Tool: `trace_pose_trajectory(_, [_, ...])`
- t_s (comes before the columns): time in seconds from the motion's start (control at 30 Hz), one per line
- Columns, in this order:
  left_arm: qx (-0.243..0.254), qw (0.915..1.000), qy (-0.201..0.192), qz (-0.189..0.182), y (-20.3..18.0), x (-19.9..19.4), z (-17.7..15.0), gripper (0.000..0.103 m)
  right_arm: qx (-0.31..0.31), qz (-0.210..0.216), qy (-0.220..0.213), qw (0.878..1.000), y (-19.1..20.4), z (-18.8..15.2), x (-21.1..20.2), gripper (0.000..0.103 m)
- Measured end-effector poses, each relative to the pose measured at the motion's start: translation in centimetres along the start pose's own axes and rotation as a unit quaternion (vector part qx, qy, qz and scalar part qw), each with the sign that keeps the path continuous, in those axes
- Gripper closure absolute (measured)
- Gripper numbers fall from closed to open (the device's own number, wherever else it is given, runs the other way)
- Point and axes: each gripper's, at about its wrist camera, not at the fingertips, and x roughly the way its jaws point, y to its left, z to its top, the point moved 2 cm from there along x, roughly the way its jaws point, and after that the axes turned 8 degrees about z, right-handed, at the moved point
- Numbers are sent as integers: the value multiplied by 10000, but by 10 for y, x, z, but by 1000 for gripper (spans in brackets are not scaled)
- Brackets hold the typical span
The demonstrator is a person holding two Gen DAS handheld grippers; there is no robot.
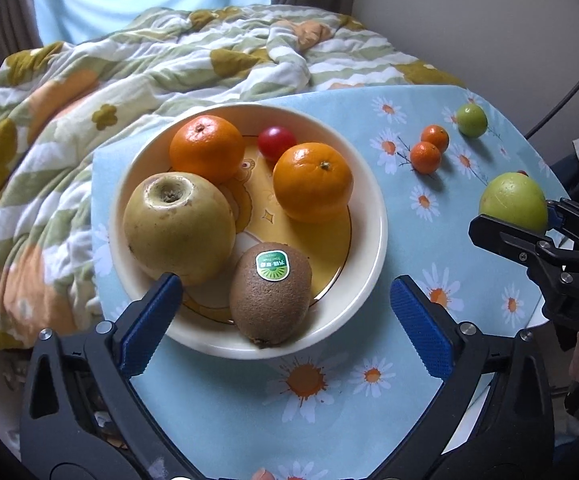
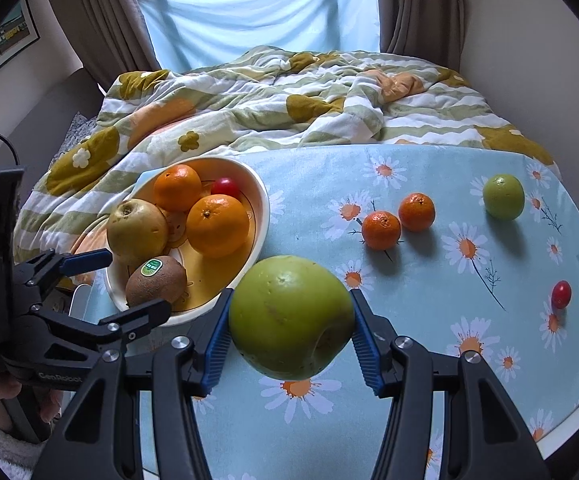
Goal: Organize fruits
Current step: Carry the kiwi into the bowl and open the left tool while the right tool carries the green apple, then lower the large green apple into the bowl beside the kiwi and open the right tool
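A cream bowl holds a yellow apple, two oranges, a kiwi and a cherry tomato. My left gripper is open, its jaws wide on either side of the kiwi at the bowl's near rim. My right gripper is shut on a large green apple, held above the tablecloth right of the bowl. Two small tangerines, a small green fruit and a cherry tomato lie on the cloth.
The table has a light blue daisy cloth. A bed with a rumpled flowered quilt lies right behind it. Curtains and a window stand at the back. The table's rounded edge is at the right.
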Motion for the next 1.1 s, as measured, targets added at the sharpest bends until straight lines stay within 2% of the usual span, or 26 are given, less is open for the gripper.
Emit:
trace_pose_trajectory(0.2, [-209,9996,-64,158,9,-15,-7,0,-187,55,32,9998,4,2,-7,52])
trace_pose_trajectory(0.47, [-831,9941,-168,672,26,-49,-25,0,-652,466,76,9968,21,19,-3,52])
trace_pose_trajectory(0.67, [-1296,9862,-245,1005,34,-69,-37,0,-977,861,446,9905,36,31,16,52])
trace_pose_trajectory(0.8, [-1521,9814,-256,1144,36,-75,-46,0,-1192,977,635,9860,44,33,33,52])
trace_pose_trajectory(1.1, [-1918,9718,-107,1367,34,-72,-66,0,-1254,1246,1079,9783,51,28,73,52])
